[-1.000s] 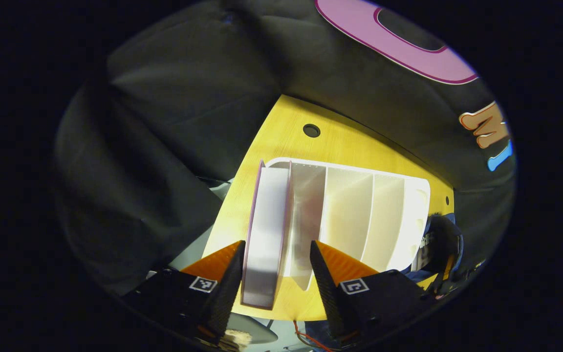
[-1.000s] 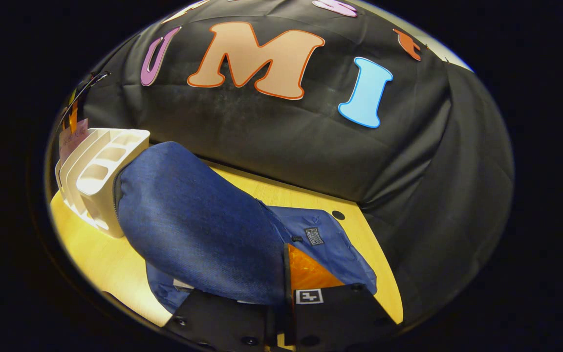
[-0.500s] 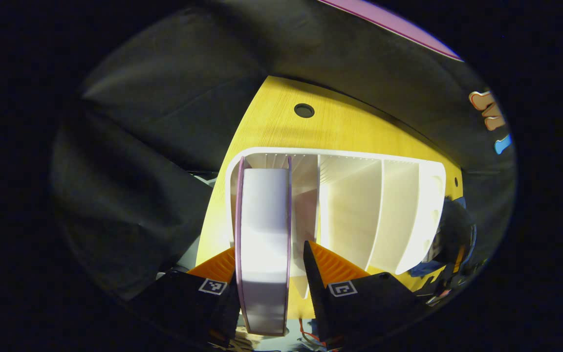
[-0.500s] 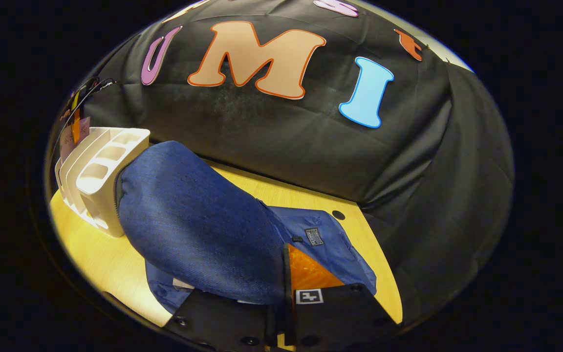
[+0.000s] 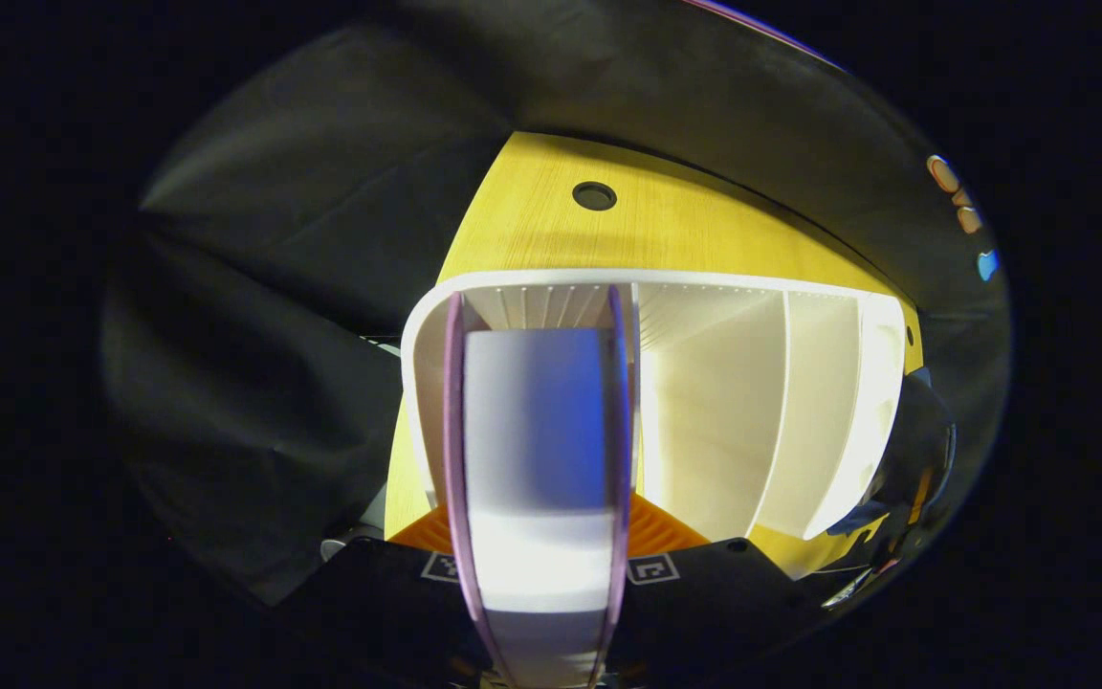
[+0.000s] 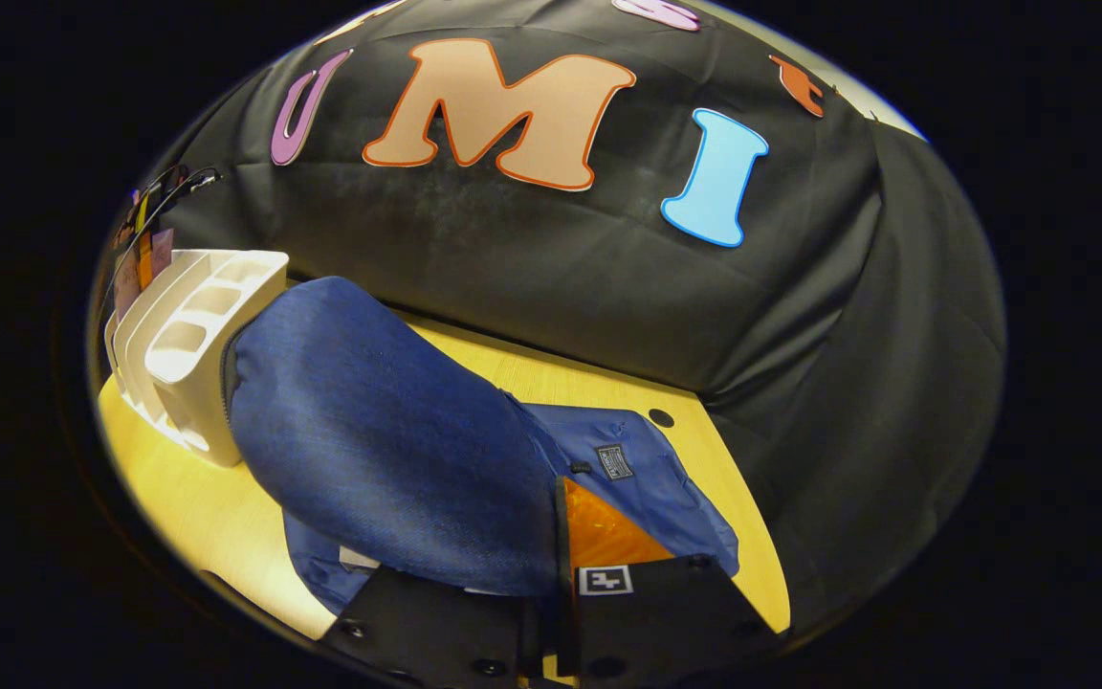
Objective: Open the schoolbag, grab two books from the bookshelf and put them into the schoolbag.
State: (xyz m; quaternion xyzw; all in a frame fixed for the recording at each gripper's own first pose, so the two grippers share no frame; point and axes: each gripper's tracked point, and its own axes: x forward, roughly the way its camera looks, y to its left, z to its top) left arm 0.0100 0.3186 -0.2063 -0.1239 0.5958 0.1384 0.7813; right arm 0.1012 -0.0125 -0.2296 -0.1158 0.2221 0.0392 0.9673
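1. Your left hand-held gripper (image 5: 539, 550) has its fingers on either side of a book (image 5: 537, 450), one against each cover; the fingertips are hidden behind it, so you cannot tell whether they press on it.
2. The book stands upright in the leftmost slot of the bookshelf (image 5: 804, 402), a white smooth plastic rack with thin curved dividers. Its pale page block faces you between thin purple cover edges, and its long axis runs away from you into the slot.
3. The bookshelf sits on the yellow wood-grain bench (image 5: 666, 234), which has a round dark hole (image 5: 594, 195).
4. Your right hand-held gripper (image 6: 559, 545) is closed on a fold of the schoolbag (image 6: 379, 431), a blue woven-fabric bag bulging into a rounded hump beside the bookshelf (image 6: 192, 344).
5. The schoolbag lies on the bench (image 6: 178, 498), its long axis running from the bookshelf toward your right hand-held gripper.
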